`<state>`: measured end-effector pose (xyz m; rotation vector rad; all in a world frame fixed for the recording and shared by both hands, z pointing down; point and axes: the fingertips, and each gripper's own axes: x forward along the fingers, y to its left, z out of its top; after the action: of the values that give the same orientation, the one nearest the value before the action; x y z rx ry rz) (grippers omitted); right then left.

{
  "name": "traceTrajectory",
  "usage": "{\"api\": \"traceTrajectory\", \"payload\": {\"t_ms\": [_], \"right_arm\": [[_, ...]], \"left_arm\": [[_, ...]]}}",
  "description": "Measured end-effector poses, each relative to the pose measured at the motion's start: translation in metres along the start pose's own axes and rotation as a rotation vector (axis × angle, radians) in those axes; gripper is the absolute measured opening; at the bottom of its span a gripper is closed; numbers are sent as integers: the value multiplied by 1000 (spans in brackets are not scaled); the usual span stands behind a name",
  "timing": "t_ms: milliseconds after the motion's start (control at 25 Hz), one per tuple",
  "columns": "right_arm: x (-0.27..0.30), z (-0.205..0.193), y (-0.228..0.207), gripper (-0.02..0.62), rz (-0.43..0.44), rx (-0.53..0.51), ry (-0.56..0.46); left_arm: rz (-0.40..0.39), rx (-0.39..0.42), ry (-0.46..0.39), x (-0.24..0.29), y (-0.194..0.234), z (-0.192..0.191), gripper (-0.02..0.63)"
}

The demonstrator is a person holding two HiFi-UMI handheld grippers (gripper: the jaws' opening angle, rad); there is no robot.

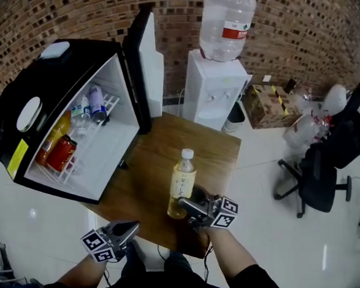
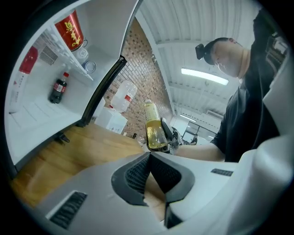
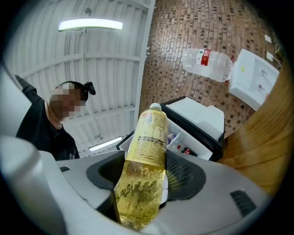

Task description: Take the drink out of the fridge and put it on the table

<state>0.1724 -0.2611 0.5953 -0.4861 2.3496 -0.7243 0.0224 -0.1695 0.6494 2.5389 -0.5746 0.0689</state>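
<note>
Head view: one jaw of right gripper (image 1: 182, 203) hidden behind bottle (image 1: 182, 177); whether bottle base touches table (image 1: 220, 146), cannot tell. Label print too small to read. Top of water jug (image 1: 227, 17) cut off by upper edge. Inside fridge (image 1: 75, 59), can (image 1: 61, 153) and small bottles (image 1: 87, 112) overlap, labels illegible. Near table edge hidden behind forearms (image 1: 228, 251) (both cut off at bottom edge). Dark heap (image 1: 347, 130) above chair (image 1: 319, 181): too indistinct to name.

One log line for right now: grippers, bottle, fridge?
right gripper: shut on yellow drink bottle | bottle: upright over wooden table | left gripper: shut, empty | mini fridge: door open
</note>
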Motion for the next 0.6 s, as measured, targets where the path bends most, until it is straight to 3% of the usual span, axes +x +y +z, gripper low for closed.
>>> {"api": "traceTrajectory", "payload": {"t_ms": [320, 600], "right_arm": [[-24, -22, 3, 291, 67, -212, 138], [-33, -49, -1, 291, 110, -293, 212]], "left_arm": [[3, -16, -30, 30, 9, -6, -6], [-18, -16, -99, 73, 27, 4, -6]]}}
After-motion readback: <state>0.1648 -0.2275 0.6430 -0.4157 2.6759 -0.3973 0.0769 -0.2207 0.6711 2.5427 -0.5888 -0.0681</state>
